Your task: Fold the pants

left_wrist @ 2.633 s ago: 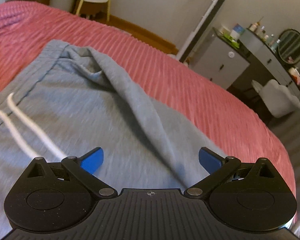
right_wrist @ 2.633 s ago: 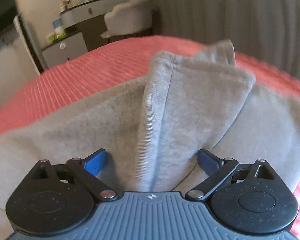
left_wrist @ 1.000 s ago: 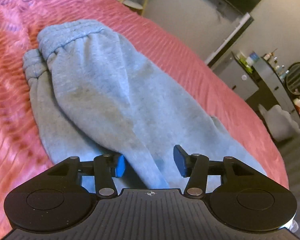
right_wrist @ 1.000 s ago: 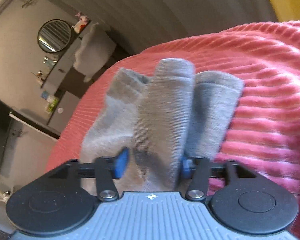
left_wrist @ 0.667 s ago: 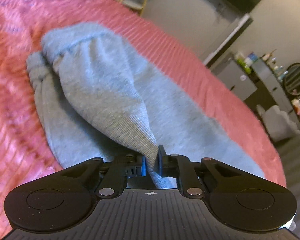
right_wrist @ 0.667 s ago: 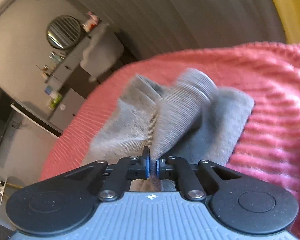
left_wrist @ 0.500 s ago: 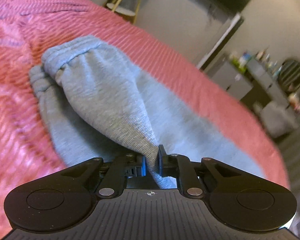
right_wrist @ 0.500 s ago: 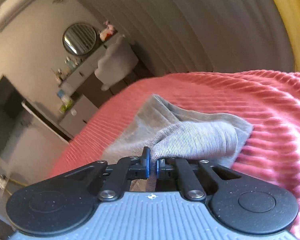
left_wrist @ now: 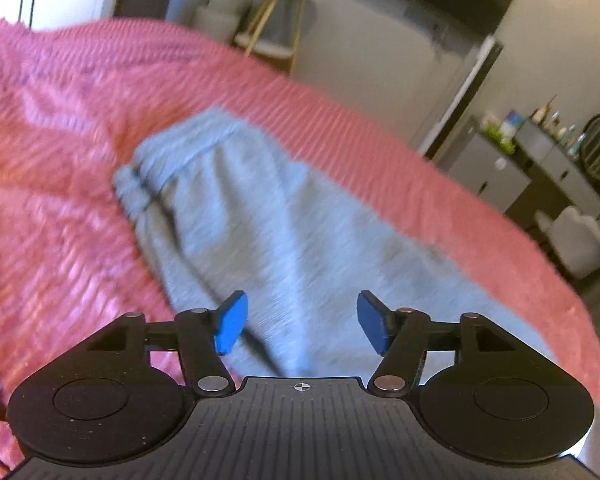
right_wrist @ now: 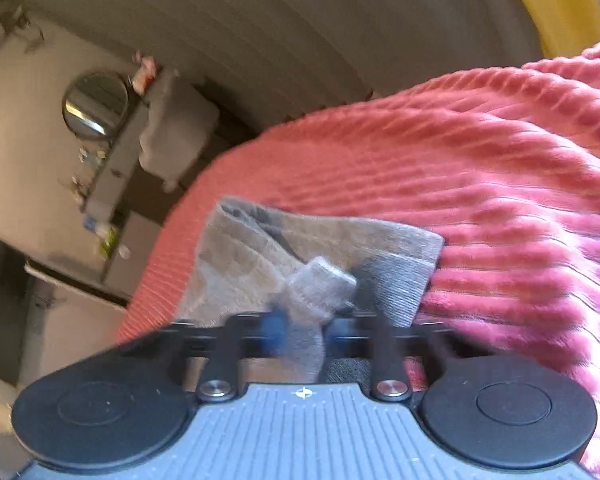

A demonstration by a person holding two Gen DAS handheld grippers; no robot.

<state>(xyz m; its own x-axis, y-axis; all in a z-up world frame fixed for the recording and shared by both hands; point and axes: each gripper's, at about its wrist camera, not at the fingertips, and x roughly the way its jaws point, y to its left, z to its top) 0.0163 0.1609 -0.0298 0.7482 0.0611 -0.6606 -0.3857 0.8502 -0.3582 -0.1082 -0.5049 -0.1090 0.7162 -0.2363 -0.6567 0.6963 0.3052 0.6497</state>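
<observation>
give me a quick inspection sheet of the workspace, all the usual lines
surface: pink ribbed bedspread, rumpled at the near left.
job's things: grey pants lying on the bedspread; cuff end bunched up.
clutter: nothing seen on the bed besides the pants.
grippers: left gripper open, jaws just opening, fabric below but not pinched; right gripper blurred, pinching the cuff end.
cables: nothing seen.
surroundings: grey cabinet with bottles, round mirror, pale chair, grey curtain, side table.
</observation>
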